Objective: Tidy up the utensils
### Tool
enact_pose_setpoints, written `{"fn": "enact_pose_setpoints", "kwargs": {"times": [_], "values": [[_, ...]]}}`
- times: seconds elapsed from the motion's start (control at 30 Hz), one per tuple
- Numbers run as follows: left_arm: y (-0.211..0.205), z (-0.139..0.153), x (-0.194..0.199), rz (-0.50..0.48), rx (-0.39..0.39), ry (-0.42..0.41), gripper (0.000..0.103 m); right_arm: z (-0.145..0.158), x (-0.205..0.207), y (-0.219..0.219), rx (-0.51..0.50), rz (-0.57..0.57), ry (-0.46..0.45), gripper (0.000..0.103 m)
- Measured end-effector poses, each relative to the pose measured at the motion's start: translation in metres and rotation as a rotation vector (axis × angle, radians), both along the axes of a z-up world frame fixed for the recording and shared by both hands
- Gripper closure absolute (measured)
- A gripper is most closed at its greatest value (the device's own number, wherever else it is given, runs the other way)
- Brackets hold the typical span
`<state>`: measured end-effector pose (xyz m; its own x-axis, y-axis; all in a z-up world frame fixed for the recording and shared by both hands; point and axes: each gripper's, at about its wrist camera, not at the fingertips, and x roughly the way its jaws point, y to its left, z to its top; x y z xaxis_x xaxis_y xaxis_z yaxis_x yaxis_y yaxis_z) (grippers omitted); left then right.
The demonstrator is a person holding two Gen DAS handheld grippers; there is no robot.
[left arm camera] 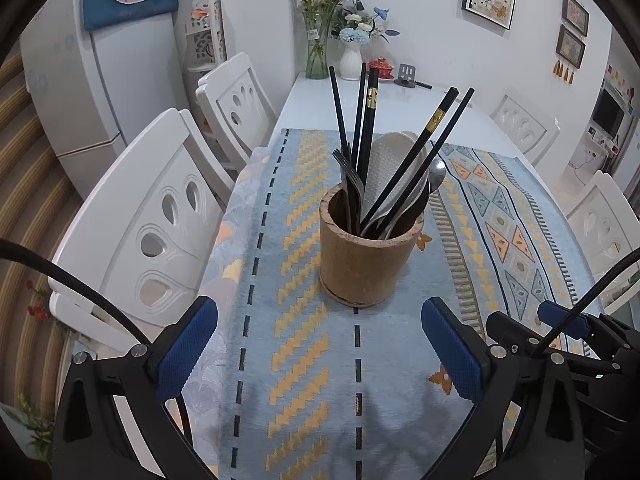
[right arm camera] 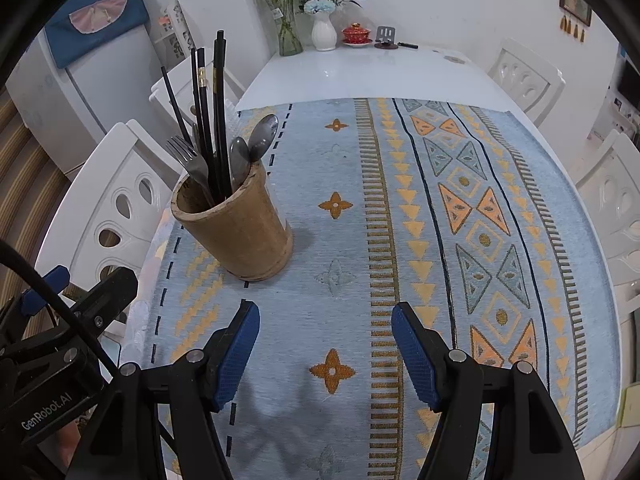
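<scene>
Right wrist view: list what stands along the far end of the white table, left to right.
Clear glass vase of green stems → white ribbed vase of blue and white flowers → red lidded cup on its saucer → small grey stand.

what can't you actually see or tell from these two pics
- Lower ends of the chopsticks, forks and spoons: both views, hidden inside the wooden holder.
- Exact utensil count: left wrist view, they overlap behind the pale rice paddle.
- Right gripper: left wrist view, only partly shown at the edge.
- Person's hands: out of frame in both views.
</scene>
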<state>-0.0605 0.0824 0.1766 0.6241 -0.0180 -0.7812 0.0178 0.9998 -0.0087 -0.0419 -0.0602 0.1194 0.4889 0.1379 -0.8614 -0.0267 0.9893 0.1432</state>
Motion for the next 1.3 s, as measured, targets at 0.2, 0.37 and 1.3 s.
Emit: {"fn": "enact_pose_setpoints", "kwargs": {"times": [0.2, 0.37, 1.3], "values": [[-0.001, -0.003, 0.003, 0.000, -0.001, 0.018, 0.001, -0.004, 0.004, -0.004, 0.007, 0.000, 0.014, 0.037], [-0.001, -0.005, 0.005, 0.000, -0.005, 0.026, 0.001, -0.005, 0.007, -0.002, 0.009, -0.001, 0.025, 0.037], [-0.003, -0.011, 0.015, -0.010, -0.012, 0.046, 0.001, -0.009, 0.019, -0.003, 0.004, -0.011, 0.045, 0.037]]}}
